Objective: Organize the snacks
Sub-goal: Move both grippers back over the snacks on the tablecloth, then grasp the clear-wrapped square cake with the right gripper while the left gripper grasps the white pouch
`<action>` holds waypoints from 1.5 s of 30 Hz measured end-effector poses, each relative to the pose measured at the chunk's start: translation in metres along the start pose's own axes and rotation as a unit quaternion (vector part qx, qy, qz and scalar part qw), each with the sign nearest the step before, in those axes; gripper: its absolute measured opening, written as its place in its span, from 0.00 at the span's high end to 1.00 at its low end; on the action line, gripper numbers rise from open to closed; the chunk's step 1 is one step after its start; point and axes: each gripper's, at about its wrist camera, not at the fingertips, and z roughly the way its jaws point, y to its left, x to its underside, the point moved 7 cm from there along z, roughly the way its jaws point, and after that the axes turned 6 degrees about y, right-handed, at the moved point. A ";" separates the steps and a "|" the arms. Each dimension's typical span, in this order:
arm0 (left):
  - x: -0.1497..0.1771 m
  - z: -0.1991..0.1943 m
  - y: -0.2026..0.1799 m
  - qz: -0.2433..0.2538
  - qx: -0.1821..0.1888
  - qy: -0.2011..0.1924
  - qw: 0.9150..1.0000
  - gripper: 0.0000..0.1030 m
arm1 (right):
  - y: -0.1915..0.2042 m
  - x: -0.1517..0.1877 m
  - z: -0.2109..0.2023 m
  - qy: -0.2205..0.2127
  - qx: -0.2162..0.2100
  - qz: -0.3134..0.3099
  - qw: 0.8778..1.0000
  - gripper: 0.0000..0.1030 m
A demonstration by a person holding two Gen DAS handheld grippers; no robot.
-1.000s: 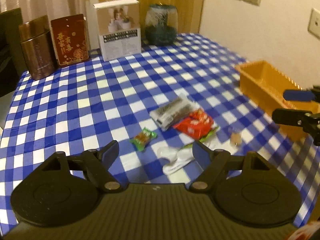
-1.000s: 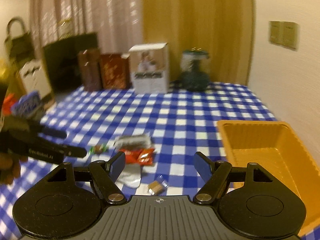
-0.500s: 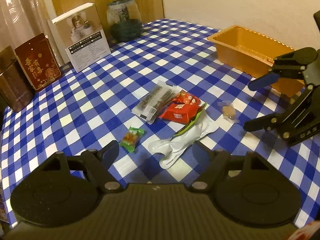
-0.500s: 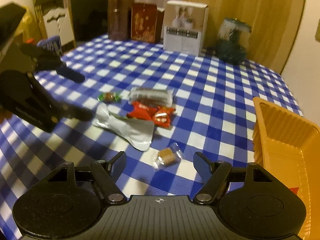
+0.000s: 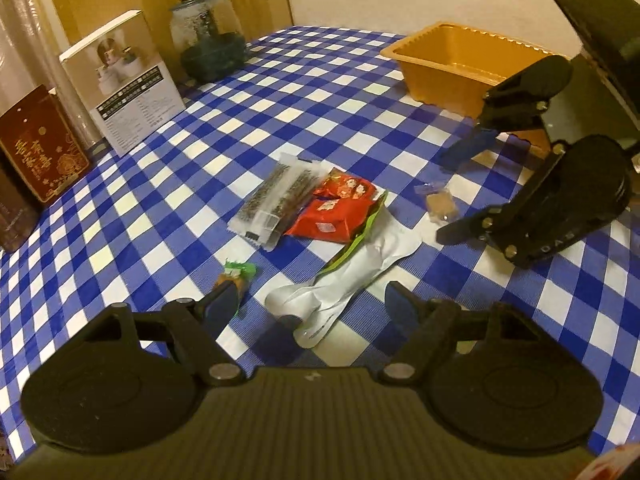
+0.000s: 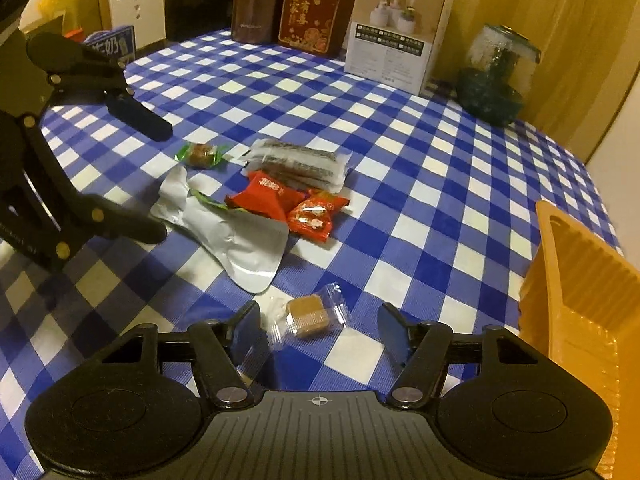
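Snacks lie mid-table on the blue checked cloth: a silver pouch [image 5: 352, 276] [image 6: 236, 240], red packets [image 5: 332, 208] [image 6: 288, 204], a clear bar pack [image 5: 280, 200] [image 6: 300, 160], a green-wrapped candy [image 5: 236, 276] [image 6: 202, 154] and a clear-wrapped brown candy [image 5: 438, 204] [image 6: 308, 314]. My left gripper [image 5: 312, 308] is open, low over the silver pouch's end, its left finger by the green candy. My right gripper [image 6: 320, 330] is open with the brown candy between its fingers; it also shows in the left wrist view [image 5: 452, 196]. An orange tray [image 5: 452, 60] [image 6: 580, 300] stands at the right.
At the table's far edge stand a white box [image 5: 128, 80] [image 6: 396, 28], a red tin [image 5: 40, 148] [image 6: 310, 12], a brown canister [image 6: 254, 8] and a glass jar [image 5: 210, 36] [image 6: 496, 76]. The left gripper shows in the right wrist view [image 6: 164, 184].
Both grippers have come lower and closer to the snacks. The right gripper now brackets the brown candy; the left has closed in on the silver pouch and green candy.
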 end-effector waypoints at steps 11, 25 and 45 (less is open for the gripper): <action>-0.006 0.008 -0.002 0.006 0.011 -0.002 1.000 0.24 | -0.001 -0.004 0.001 0.001 -0.051 0.034 0.998 0.60; -0.016 0.021 -0.020 0.069 0.006 -0.005 0.998 0.38 | -0.037 -0.005 -0.019 -0.012 -0.021 0.119 0.993 0.65; -0.013 0.028 -0.034 0.038 0.058 0.058 0.996 0.68 | -0.043 -0.004 -0.030 -0.026 -0.017 0.134 0.990 0.65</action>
